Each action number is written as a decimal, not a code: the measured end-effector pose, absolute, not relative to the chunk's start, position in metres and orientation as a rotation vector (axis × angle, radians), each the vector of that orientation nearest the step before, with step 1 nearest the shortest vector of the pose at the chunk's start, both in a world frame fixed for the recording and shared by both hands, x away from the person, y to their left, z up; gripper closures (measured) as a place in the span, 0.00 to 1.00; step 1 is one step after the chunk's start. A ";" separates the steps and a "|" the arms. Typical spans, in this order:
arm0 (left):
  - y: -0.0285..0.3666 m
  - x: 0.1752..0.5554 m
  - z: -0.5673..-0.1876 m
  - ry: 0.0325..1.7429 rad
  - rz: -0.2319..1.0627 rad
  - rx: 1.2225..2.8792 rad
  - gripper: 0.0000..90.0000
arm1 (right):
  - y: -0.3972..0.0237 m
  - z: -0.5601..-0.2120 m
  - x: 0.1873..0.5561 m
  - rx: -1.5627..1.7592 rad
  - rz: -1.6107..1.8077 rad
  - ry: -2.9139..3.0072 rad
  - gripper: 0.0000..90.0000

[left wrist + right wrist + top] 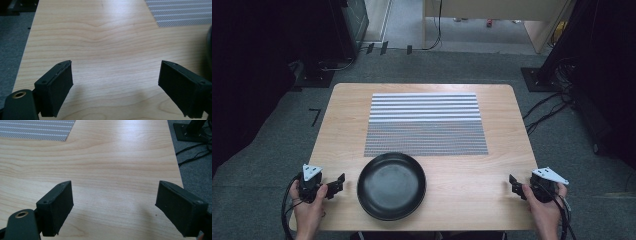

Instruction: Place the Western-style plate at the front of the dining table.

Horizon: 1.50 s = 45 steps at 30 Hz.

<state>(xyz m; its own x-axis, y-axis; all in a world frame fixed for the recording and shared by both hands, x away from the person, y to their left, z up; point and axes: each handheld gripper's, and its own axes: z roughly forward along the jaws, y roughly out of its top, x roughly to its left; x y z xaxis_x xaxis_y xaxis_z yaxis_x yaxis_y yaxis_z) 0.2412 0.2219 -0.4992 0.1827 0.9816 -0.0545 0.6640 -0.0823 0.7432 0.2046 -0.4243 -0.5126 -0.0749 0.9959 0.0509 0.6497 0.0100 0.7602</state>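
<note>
Left gripper (333, 186) lower left and right gripper (515, 185) lower right both gape wide, empty, flanking the round black plate (391, 186) bottom centre on the light wooden table (497, 150), likely staged.

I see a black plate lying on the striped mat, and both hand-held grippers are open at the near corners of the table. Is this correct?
Not quite. In the high view the black plate lies on the bare wood of the table, just in front of the striped mat, not on it. The rest holds: the left hand-held gripper and the right hand-held gripper are open near the front corners.
</note>
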 end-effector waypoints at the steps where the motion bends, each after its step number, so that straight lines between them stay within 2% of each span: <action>1: 0.219 0.240 -0.496 1.540 0.625 1.816 0.13 | -0.422 -0.510 0.204 1.686 0.883 1.769 0.15; 20: 0.198 0.231 -0.471 1.474 0.604 1.789 0.14 | -0.403 -0.494 0.205 1.709 1.008 1.734 0.16; 45: 0.177 0.226 -0.460 1.408 0.558 1.813 0.14 | -0.364 -0.479 0.208 1.670 1.114 1.791 0.16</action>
